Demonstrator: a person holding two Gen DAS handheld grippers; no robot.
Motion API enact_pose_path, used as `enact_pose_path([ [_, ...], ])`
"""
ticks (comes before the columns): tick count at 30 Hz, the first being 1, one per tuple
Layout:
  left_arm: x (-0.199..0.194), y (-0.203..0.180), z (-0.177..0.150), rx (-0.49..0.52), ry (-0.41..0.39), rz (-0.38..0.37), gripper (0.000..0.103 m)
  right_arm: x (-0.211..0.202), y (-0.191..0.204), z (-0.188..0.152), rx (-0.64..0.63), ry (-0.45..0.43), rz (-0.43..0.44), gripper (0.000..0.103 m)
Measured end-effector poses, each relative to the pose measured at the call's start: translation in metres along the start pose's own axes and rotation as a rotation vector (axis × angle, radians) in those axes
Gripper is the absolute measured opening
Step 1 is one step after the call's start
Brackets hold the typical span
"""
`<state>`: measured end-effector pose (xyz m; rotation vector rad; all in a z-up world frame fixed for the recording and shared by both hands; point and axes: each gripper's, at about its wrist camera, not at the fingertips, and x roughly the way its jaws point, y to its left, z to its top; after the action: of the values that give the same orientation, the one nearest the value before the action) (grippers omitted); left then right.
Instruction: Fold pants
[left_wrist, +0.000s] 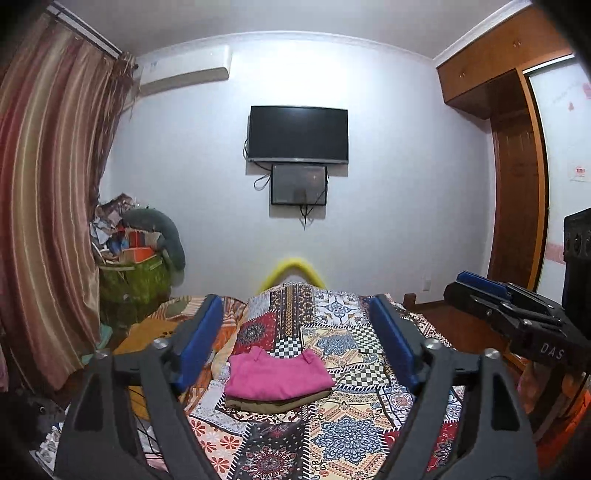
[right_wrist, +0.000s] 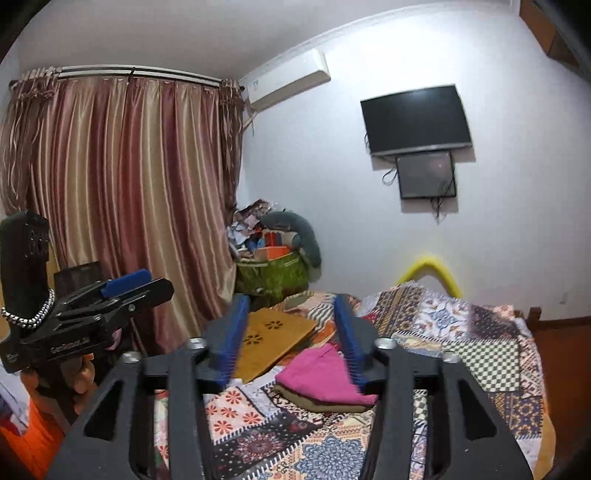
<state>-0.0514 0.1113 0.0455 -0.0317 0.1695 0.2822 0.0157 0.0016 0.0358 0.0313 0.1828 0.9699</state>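
left hand-held gripper (left_wrist: 295, 339): fingers spread wide, nothing clamped; held above the bed, well clear of the pile. Also seen from the side at left in the right wrist view (right_wrist: 147, 286), where the blue pad sits over the black finger.
right hand-held gripper (right_wrist: 291, 339): fingers apart, nothing between them; held above the bed, apart from the pile. Its side is seen at right in the left wrist view (left_wrist: 458, 284).
pants (left_wrist: 277, 400): olive-brown, folded flat, bottom of a small pile on the bed; only the front edge is seen. Same in the right wrist view (right_wrist: 317, 402).
pink garment (left_wrist: 279, 376): folded, laid on top of the pants, covering most of them; also seen at (right_wrist: 325, 376).
bed (left_wrist: 347, 435): covered by a patchwork sheet; the pile lies near its middle.
board (right_wrist: 269, 339): tan, with flower cut-outs, lying on the bed left of the pile, tilted.
TV (left_wrist: 297, 133): wall-mounted, dark, with a smaller dark screen (left_wrist: 299, 184) just under it.
curtain (right_wrist: 125, 192): striped, drawn, left wall.
green bag (right_wrist: 273, 275): stuffed, in the corner beside the curtain.
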Motion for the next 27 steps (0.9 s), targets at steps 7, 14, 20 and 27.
enact_pose_path([
  [7, -0.01, -0.002, -0.006, -0.01, -0.015, 0.016, 0.095, -0.013, 0.005, -0.003, 0.005, -0.024, -0.035, 0.078],
  [14, -0.01, 0.0, -0.01, -0.019, -0.011, 0.024, 0.099, -0.021, 0.01, -0.004, -0.017, -0.046, -0.085, 0.094],
  [20, -0.012, -0.004, -0.013, -0.025, -0.004, 0.016, 0.099, -0.024, 0.011, -0.004, -0.012, -0.052, -0.106, 0.103],
  [27, -0.013, -0.007, -0.013, -0.021, -0.009, 0.008, 0.1, -0.03, 0.008, -0.006, -0.011, -0.054, -0.135, 0.103],
])
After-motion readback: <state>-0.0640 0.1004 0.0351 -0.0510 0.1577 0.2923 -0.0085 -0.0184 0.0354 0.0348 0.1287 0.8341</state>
